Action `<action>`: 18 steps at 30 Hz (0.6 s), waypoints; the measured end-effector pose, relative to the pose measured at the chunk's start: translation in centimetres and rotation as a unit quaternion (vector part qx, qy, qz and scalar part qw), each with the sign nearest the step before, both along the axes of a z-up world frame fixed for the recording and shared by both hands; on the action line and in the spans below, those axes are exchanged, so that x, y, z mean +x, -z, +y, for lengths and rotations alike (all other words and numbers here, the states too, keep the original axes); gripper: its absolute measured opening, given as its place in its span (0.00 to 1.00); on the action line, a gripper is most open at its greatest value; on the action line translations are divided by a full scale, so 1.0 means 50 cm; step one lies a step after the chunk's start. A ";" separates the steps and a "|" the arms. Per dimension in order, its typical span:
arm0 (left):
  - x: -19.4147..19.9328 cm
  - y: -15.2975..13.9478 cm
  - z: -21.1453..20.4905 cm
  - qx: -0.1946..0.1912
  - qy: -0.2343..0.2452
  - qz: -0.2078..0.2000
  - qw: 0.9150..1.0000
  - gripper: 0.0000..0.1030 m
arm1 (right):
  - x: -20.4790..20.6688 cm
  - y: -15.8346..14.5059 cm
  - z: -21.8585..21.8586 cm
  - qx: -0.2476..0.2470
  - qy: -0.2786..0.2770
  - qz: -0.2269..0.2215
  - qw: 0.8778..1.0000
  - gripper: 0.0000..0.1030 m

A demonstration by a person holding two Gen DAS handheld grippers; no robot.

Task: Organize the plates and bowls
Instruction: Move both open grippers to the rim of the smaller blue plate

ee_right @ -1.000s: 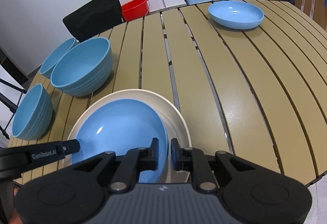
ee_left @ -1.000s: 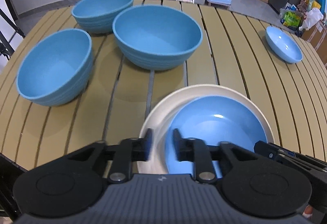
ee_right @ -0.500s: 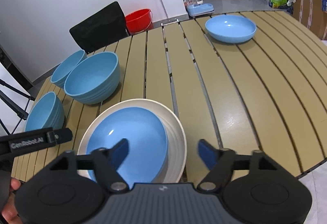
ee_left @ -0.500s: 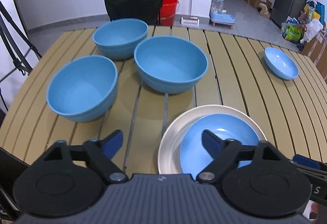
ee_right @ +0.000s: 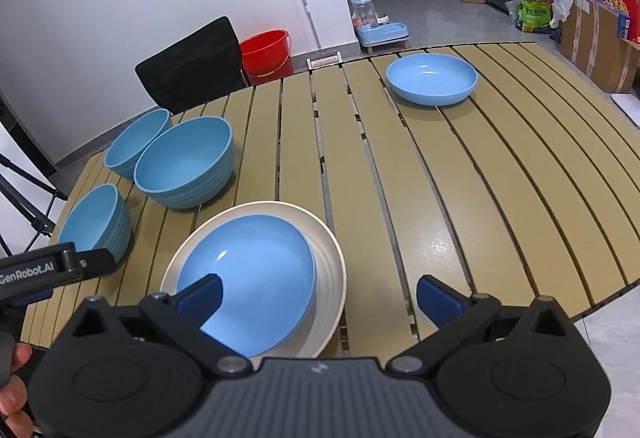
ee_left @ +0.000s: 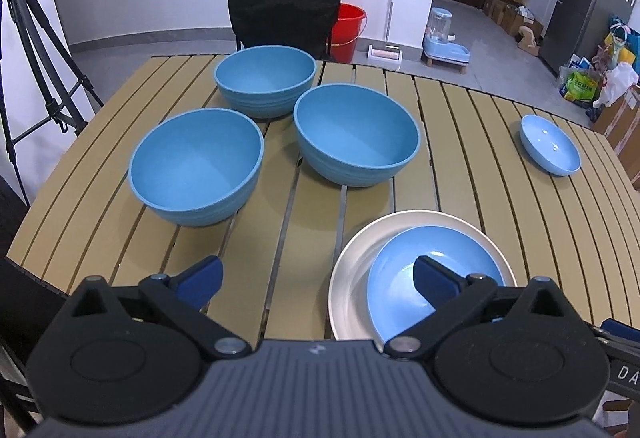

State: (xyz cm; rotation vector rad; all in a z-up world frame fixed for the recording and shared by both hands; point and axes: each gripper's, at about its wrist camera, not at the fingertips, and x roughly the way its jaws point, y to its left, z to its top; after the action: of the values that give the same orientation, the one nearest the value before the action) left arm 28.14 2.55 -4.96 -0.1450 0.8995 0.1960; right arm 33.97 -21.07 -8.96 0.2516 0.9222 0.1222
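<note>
Three deep blue bowls [ee_left: 196,166] sit grouped at upper left of the left wrist frame, none nested. Blue plate [ee_right: 248,278] rests inside the cream plate [ee_right: 328,278] at lower centre; a second blue plate [ee_right: 432,84] lies well apart at upper right.

Left gripper [ee_left: 316,276]: jaws have just been opening, now spread wide, nothing between them. Right gripper [ee_right: 318,292]: same, spread wide and empty, blue plate below and clear of its pads.

Handling, by judgement: all pieces look stiff, light, matte plastic or fibre, unlikely to shatter. Plates glossier inside, so likely slippery there. Best hold is a pinch across the rim; bowl walls are ribbed and should grip well.

Room: slatted table [ee_right: 500,198] is bare across the right half of the right wrist frame. Stacked plates sit near the bottom edge of the table; far plate is near the upper edge. Gaps between slats could catch a dragged rim, so lift rather than slide.
</note>
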 end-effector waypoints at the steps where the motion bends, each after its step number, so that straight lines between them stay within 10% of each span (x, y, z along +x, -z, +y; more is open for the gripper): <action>1: -0.003 -0.005 -0.001 0.001 0.001 -0.002 1.000 1.00 | -0.003 -0.003 0.000 -0.001 0.000 -0.001 1.000 1.00; 18: -0.004 -0.057 -0.085 0.002 0.029 -0.029 0.999 1.00 | -0.029 -0.046 -0.077 -0.010 0.034 -0.016 0.999 1.00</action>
State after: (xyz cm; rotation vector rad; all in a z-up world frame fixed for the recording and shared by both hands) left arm 27.96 -1.70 -2.11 -0.1194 0.8446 0.1397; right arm 32.51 -24.94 -6.68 0.2607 0.8809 0.0548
